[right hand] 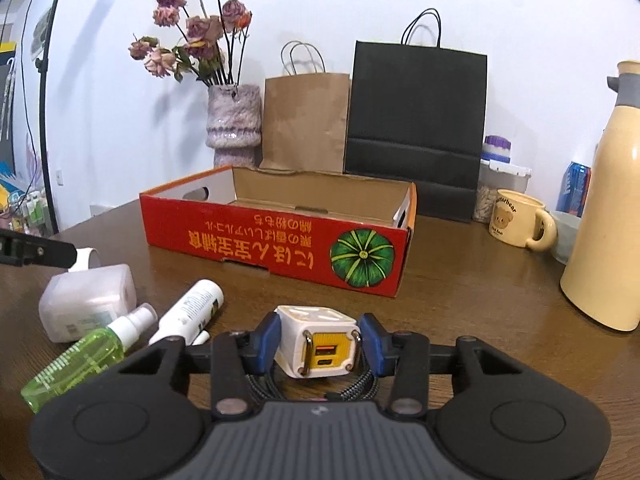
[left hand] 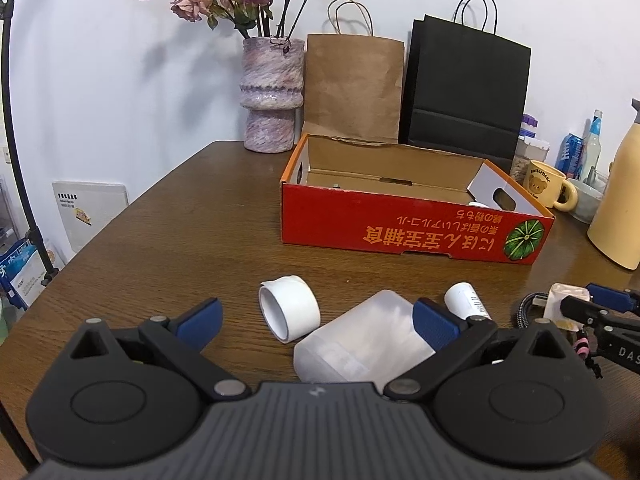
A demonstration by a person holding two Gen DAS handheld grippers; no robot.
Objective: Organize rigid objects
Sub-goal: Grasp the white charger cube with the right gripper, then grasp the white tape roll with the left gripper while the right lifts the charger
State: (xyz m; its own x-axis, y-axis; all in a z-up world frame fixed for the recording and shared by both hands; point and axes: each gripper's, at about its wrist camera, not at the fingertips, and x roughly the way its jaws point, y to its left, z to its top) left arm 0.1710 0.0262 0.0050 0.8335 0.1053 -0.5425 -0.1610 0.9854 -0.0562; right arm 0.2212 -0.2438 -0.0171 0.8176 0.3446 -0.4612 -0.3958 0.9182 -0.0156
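The left gripper (left hand: 318, 322) stands wide apart, gripping nothing; a frosted white bottle (left hand: 360, 344) lies between its blue pads (left hand: 200, 320), apparently untouched. The right gripper (right hand: 320, 340) is narrowed onto a white charger cube (right hand: 318, 340) — both pads press its sides; it sits just in front of the red cardboard box (right hand: 276, 248), above a braided cable (right hand: 360, 384). Only the right view shows the cube's yellow port face and metal prongs, a green spray bottle (right hand: 84, 356) and a white tube (right hand: 192, 308) left of it; the left view alone shows a white tape roll (left hand: 290, 312) before the box, and something small inside the box — too hidden to name.
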